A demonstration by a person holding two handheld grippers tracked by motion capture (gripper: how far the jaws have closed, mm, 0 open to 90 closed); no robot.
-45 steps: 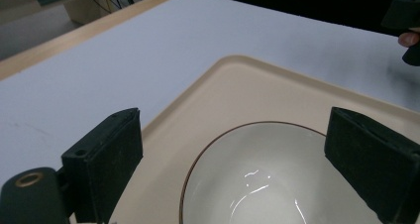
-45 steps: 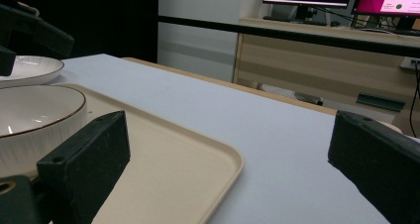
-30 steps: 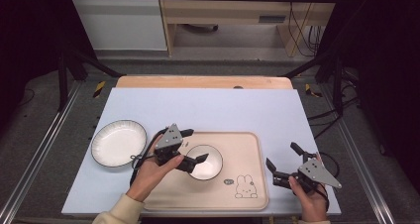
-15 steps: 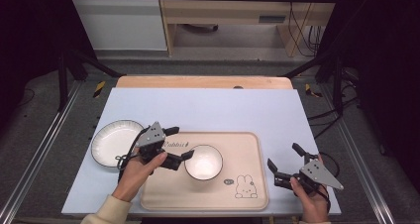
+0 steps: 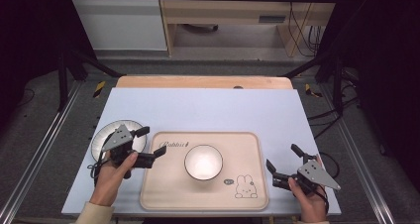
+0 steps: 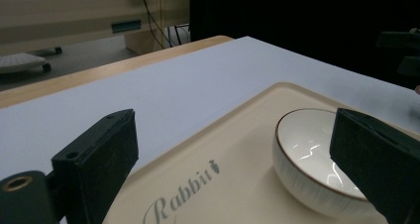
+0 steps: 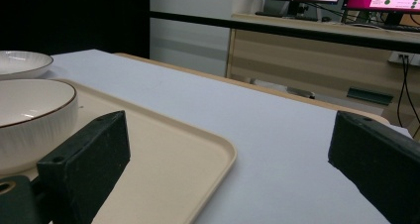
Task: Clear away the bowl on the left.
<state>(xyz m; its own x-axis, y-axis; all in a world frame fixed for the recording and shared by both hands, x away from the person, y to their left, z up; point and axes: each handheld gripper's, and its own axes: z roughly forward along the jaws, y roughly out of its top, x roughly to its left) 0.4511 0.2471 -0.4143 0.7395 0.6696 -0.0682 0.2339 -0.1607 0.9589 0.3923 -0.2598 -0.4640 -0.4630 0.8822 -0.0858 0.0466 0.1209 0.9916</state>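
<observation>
Left gripper (image 5: 151, 141), jaws spread and holding nothing, hovers over the left edge of the beige rabbit-print tray (image 5: 163, 194), just left of the white ribbed bowl (image 5: 203, 162) sitting near the tray's middle. Right gripper (image 5: 284, 158), also spread wide and empty, rests on the pale blue table mat (image 5: 208, 110) beside the tray's right edge. Behind the left gripper lies a white plate (image 5: 101, 135).

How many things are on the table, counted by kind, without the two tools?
Bowl: 1
Plate: 1
Tray: 1
Total: 3
</observation>
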